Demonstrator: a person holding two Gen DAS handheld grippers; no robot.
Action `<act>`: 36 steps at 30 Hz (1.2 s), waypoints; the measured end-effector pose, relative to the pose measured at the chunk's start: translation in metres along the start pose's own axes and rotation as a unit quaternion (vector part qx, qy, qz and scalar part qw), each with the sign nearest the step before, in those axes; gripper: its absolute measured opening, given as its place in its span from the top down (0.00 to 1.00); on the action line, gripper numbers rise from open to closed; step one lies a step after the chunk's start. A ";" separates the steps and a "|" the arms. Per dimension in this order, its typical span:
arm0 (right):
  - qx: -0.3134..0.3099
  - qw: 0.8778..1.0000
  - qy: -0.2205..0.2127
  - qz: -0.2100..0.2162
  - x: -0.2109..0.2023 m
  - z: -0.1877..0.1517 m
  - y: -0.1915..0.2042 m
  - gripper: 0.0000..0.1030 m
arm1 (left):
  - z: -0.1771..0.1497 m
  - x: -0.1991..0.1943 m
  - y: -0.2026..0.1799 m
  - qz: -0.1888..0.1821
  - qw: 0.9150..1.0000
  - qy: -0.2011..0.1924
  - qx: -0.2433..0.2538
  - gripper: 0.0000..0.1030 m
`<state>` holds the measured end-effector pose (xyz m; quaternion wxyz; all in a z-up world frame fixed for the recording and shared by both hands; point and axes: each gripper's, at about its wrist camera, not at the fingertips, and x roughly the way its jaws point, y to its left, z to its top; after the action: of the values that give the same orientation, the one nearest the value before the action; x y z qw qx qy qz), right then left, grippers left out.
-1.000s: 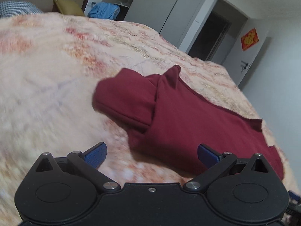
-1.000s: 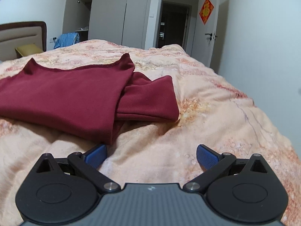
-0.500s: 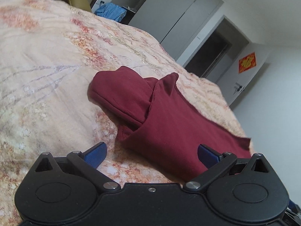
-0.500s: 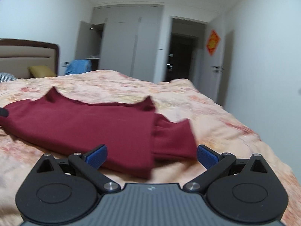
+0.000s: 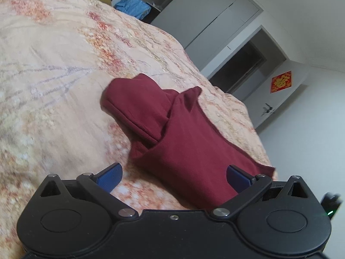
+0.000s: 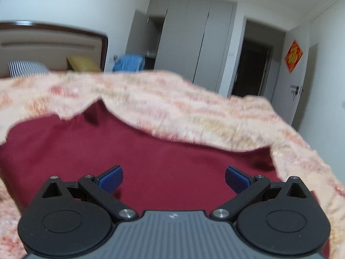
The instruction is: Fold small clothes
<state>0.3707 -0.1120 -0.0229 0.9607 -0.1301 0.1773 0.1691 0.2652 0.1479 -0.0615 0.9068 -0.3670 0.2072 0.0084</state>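
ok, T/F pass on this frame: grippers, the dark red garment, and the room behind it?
1. Both grippers are open. True: the left gripper and the right gripper have their jaws spread, holding nothing.
2. The dark red cotton garment hangs from a hanger. False: it lies on the peach floral bedspread.
3. One sleeve is folded in. True.
4. The blue cloth lies on the garment. False: it is far back, beside the grey wardrobe.
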 end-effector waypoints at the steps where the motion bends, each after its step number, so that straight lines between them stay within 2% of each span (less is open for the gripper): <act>1: 0.002 1.000 0.002 0.003 -0.002 -0.006 0.003 0.00 | 0.000 0.000 0.000 -0.010 1.000 0.002 -0.004 0.01; 8: 0.002 1.000 0.002 0.015 -0.006 -0.033 0.009 0.00 | -0.007 0.015 -0.009 -0.030 0.999 0.006 -0.023 0.01; 14: 0.059 0.997 0.018 0.055 0.002 -0.038 -0.008 0.00 | -0.017 0.021 -0.017 -0.011 1.000 -0.006 0.004 0.01; 22: 0.061 0.997 0.016 0.054 -0.001 -0.039 -0.008 0.00 | -0.018 0.021 -0.019 -0.009 1.000 -0.006 0.007 0.01; 28: 0.062 0.997 0.015 0.054 -0.002 -0.039 -0.008 0.00 | -0.017 0.025 -0.022 -0.048 0.999 0.007 -0.017 0.01; 36: 0.061 0.997 0.015 0.053 -0.002 -0.039 -0.008 0.00 | 0.008 0.067 -0.019 -0.010 0.999 -0.004 -0.032 0.01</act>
<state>0.3604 -0.1319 -0.0559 0.9538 -0.0642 0.2080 0.2072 0.3329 0.1298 -0.0693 0.8952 -0.3983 0.1998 0.0071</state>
